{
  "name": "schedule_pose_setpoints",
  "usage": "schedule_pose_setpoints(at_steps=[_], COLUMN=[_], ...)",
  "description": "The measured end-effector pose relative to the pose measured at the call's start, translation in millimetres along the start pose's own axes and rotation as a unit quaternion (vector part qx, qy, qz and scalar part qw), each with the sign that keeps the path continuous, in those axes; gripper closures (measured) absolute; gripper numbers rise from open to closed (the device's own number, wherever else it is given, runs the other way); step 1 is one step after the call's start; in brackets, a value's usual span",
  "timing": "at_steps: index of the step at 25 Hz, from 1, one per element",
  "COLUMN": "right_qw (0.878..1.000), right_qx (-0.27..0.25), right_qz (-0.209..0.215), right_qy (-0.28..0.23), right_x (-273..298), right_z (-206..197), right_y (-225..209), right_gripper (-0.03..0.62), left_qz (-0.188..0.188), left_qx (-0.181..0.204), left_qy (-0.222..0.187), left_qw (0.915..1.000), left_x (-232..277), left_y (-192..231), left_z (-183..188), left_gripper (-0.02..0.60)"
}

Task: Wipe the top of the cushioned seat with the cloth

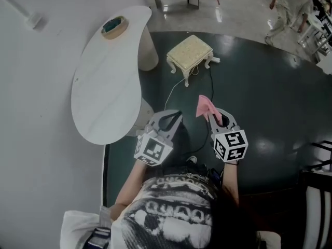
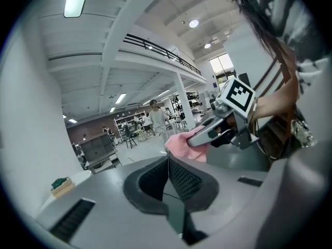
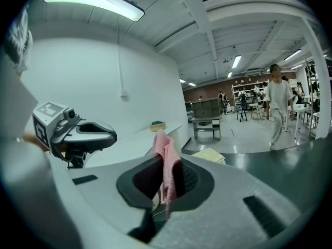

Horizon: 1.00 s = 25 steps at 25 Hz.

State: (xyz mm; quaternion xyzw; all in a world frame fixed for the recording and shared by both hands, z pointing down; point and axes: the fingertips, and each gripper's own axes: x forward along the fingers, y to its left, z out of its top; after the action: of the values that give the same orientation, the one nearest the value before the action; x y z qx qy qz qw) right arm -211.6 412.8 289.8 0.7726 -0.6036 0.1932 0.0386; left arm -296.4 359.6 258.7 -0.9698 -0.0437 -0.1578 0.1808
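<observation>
The cloth (image 1: pixel 203 107) was a small pink rag, pinched between the closed jaws of the right hand-held gripper (image 1: pixel 211 116). Its upper part stood crumpled above the jaw tips, and a narrow strip hung down between them. The cushioned seat (image 1: pixel 190 50) was a low square stool with a pale cream, patterned top and white curved legs. It stood upright on the dark floor (image 1: pixel 259 92), well apart from the cloth.

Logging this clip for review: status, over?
Status: right gripper shut on pink cloth, left gripper shut, empty. Ahead, cushioned seat on floor, untouched. Thin cable lies between.
</observation>
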Motion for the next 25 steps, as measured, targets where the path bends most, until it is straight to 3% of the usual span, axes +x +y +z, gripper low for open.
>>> schedule_pose_setpoints(at_steps=[6, 17, 25], right_qw=[1.0, 0.998, 0.996], right_qx=[-0.005, 0.021, 0.023], right_qz=[-0.009, -0.03, -0.045], right_qy=[0.019, 0.053, 0.079], right_x=[68.0, 216.9, 271.2], right_z=[21.2, 75.3, 86.4], right_y=[-30.8, -68.1, -80.3], right_gripper=[0.582, 0.582, 0.582], left_qz=[-0.013, -0.028, -0.042], left_qx=[-0.003, 0.014, -0.012], left_qy=[-0.009, -0.012, -0.016], left_qw=[0.9999, 0.9995, 0.9989], left_x=[50.3, 126.2, 149.6], left_y=[59.6, 213.4, 261.9], left_z=[-14.5, -47.0, -79.0], left_gripper=[0.575, 0.575, 0.575])
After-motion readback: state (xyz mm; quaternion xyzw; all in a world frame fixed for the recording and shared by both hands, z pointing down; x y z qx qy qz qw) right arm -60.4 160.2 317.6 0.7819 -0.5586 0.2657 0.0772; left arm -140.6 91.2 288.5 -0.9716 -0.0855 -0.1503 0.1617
